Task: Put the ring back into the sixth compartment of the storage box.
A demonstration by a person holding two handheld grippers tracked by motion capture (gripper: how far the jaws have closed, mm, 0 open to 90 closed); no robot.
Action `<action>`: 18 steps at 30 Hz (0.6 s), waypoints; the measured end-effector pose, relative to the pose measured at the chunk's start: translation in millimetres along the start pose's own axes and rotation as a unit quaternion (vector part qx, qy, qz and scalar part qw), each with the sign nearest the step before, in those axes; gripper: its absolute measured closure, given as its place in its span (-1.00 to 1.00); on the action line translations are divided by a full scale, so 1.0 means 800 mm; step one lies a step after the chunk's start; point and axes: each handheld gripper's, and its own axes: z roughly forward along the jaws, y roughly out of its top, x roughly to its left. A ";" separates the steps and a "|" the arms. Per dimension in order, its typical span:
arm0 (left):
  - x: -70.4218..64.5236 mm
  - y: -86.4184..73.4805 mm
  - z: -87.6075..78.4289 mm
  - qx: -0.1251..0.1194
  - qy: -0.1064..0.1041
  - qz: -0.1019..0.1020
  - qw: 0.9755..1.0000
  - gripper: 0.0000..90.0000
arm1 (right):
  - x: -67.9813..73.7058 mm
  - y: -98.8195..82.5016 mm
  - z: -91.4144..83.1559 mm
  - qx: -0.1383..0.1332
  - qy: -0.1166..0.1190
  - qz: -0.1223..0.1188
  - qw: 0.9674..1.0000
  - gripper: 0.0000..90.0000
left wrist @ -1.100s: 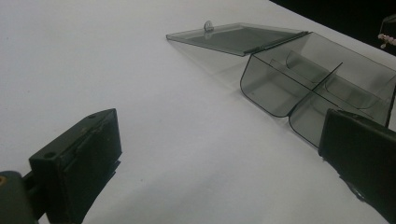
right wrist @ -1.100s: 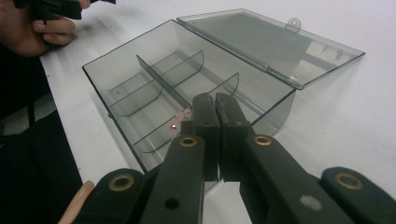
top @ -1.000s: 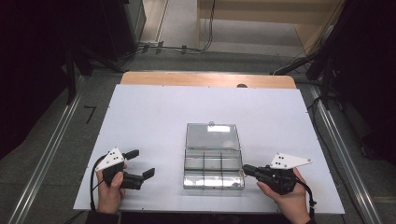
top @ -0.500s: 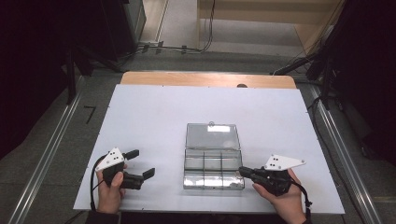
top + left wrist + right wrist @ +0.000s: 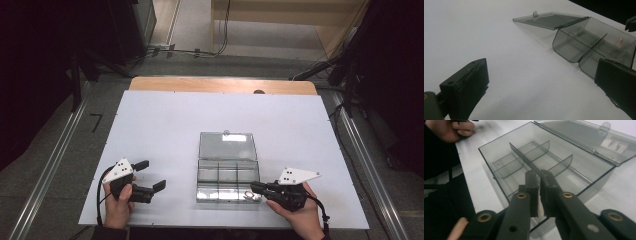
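Note:
A clear smoky plastic box (image 5: 218,175) with several compartments lies at the table's near middle, its lid (image 5: 227,145) folded back flat. My right gripper (image 5: 254,187) reaches over the box's near right corner, its jaws closed on a thin tan band (image 5: 539,203). A small pale loop (image 5: 248,196) hangs at the tips inside the near right compartment. In the right gripper view the tips (image 5: 537,173) sit over the dividers of the box (image 5: 494,162). My left gripper (image 5: 151,175) rests open on the table left of the box (image 5: 574,47), holding nothing.
The white table top (image 5: 165,125) stretches wide behind and beside the box. A wooden strip (image 5: 220,85) edges its far side. Metal rails (image 5: 55,160) run along the floor at both sides.
My right gripper has moved left, bringing its tips over the box's near right compartment. The left gripper has stayed put.

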 end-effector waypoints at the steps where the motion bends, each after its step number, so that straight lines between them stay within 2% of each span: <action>1: 0.000 0.000 0.000 0.000 0.000 0.000 1.000 -1.00 | 0.001 0.000 0.000 -0.003 0.001 -0.001 1.000 0.68; 7: 0.000 0.000 0.000 0.000 0.000 0.000 1.000 -1.00 | 0.001 0.003 -0.002 -0.015 0.002 0.004 1.000 0.27; 9: 0.000 0.000 0.000 0.000 0.000 0.000 1.000 -1.00 | 0.001 0.004 -0.002 -0.016 -0.002 0.005 1.000 0.08; 13: 0.000 0.000 0.000 0.000 0.000 0.000 1.000 -1.00 | 0.001 0.008 -0.006 -0.030 0.001 0.022 0.999 -0.33; 18: 0.000 0.000 0.000 -0.001 0.001 -0.002 1.000 -1.00 | -0.002 0.013 -0.011 -0.037 0.003 0.033 0.999 -0.65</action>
